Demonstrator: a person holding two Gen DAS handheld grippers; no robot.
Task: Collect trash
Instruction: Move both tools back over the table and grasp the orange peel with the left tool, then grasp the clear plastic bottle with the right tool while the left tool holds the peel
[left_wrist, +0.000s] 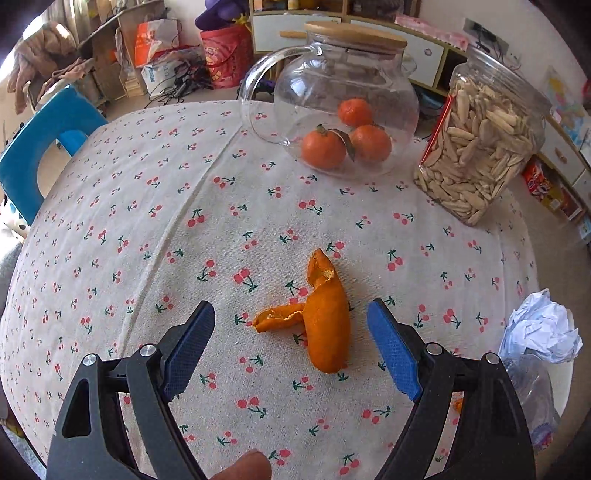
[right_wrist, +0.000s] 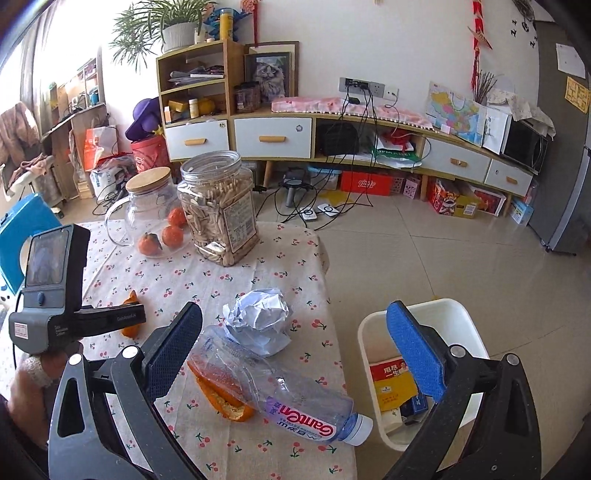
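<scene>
"Ganten" reads on the crushed bottle (right_wrist: 280, 391) at six o'clock from the paper ball (right_wrist: 260, 319); right gripper (right_wrist: 295, 339) gapes empty; left gripper (left_wrist: 291, 328) spread wide around orange peel (left_wrist: 325, 325).

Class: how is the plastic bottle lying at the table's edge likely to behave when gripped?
The plastic bottle looks empty and dented, so probably light and crushable. Lying on its side near the edge, it may roll off. Clear plastic could slip.

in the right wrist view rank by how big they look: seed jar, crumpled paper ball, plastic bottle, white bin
1. white bin, though it sits on the floor and is partly hidden by the hand-held gripper, so its place is unsure
2. plastic bottle, longest on the table but nearest the camera
3. seed jar, farther away
4. crumpled paper ball
</scene>
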